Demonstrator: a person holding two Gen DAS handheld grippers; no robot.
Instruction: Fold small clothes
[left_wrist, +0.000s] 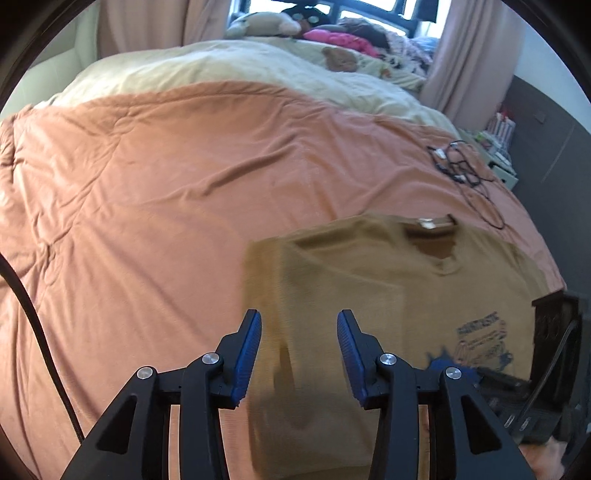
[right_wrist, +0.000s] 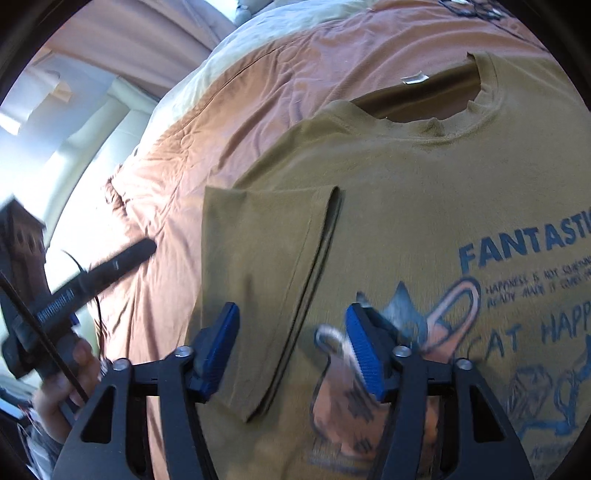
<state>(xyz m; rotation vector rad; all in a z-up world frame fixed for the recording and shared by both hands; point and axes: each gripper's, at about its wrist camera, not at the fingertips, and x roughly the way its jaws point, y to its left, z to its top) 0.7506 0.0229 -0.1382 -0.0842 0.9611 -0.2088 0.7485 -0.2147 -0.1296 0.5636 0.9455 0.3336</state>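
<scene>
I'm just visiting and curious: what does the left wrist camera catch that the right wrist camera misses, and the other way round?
Only the left view shows the stuffed toys by the window and the curtains. Only the right view shows the sleeve folded over the shirt's front, the readable print, and the left gripper held in a hand. Both show the shirt flat on the orange blanket, cables beyond it, and open jaws.

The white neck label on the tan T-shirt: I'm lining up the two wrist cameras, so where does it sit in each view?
Left wrist: the neck label is right of centre, just above mid-height, at the back of the collar of the T-shirt.
Right wrist: the neck label is upper right, on the inner back of the collar.
Shared landmark: the black cables on the orange duvet beyond the collar.
</scene>
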